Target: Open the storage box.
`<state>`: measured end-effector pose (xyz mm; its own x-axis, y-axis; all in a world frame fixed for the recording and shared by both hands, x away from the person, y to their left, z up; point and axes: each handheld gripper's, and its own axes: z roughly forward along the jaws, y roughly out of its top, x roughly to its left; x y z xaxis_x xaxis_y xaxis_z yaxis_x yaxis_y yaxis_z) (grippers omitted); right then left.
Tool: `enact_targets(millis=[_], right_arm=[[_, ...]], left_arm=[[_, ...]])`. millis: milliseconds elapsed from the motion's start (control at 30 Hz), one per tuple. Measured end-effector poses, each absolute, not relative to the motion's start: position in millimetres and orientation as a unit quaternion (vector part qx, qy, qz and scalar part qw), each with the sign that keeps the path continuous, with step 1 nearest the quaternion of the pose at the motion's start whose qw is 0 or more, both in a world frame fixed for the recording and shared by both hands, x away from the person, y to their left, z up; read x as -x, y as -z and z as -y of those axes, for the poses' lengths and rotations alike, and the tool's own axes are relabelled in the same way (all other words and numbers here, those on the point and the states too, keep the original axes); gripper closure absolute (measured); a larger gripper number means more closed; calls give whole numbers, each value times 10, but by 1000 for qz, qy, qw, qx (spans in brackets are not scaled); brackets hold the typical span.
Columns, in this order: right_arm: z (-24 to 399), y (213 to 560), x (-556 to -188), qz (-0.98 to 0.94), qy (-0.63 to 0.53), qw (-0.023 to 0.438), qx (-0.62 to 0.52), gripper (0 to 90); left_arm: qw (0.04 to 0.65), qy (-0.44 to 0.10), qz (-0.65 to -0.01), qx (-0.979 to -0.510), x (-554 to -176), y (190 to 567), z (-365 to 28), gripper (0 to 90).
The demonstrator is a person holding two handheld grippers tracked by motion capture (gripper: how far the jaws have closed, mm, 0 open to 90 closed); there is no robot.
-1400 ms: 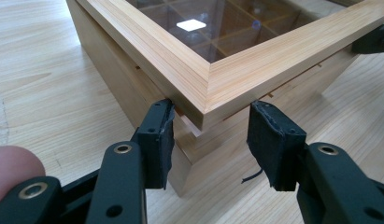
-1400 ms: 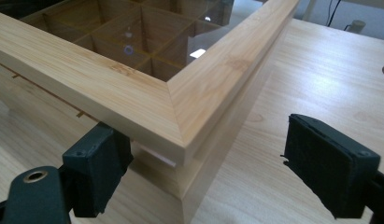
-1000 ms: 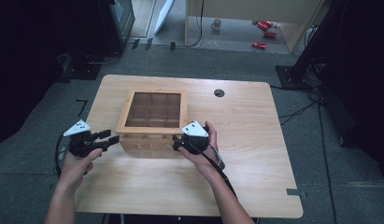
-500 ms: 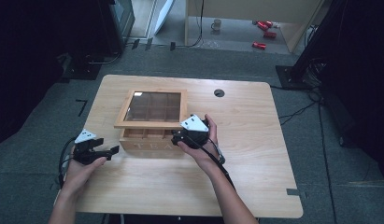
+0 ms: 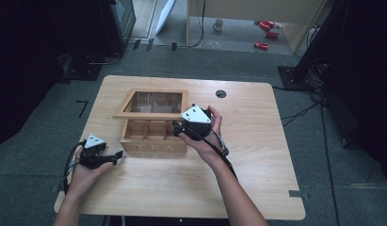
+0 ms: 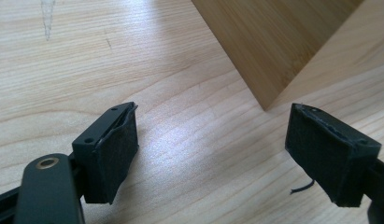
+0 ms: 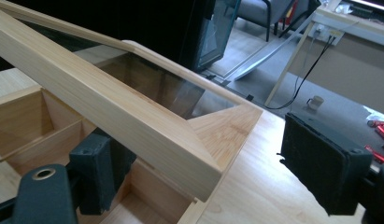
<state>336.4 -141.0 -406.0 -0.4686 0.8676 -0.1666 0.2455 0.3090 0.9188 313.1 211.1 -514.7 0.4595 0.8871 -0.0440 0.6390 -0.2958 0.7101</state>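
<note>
one lid [image 7: 133, 116] corner between right gripper [image 7: 217, 163] fingers [image 7: 325, 161], untouched.

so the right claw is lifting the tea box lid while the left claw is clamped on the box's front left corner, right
Not quite. The right claw is lifting the lid of the tea box, but the left claw is not clamped on the corner: in the left gripper view its jaws stand open over the bare table, with the box corner ahead of them, untouched.

Place: a lab or recording studio, I'd say.
Floor: grey carpet [image 5: 257, 61] around my light wooden table [image 5: 257, 155].
Surroundings: black stands [image 5: 318, 52], trailing black cables [image 5: 304, 110], a white mug [image 5: 219, 23] on the floor.
</note>
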Motion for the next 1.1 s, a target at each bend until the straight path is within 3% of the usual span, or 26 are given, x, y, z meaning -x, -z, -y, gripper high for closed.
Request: enact_targets(millis=[567, 800, 867, 1033, 1100], right_arm=[[1462, 3787, -3586, -722, -472, 348, -368, 202], [1468, 3656, -3716, -713, -491, 357, -351, 335], [1473, 3594, -3804, -707, -506, 350, -349, 418], [1489, 3537, -3905, -702, -513, 349, -350, 443], [1509, 3512, -3975, -699, -515, 348, -356, 493]], left_arm=[[323, -205, -484, -787, -3110, 5170, -2038, 137], [325, -204, -486, -785, -3111, 5169, -2046, 143], [327, -203, -487, -784, -3111, 5169, -2048, 143], [326, -204, -487, -784, -3109, 5169, -2048, 147], [328, -203, -488, -783, -3110, 5170, -2048, 147]])
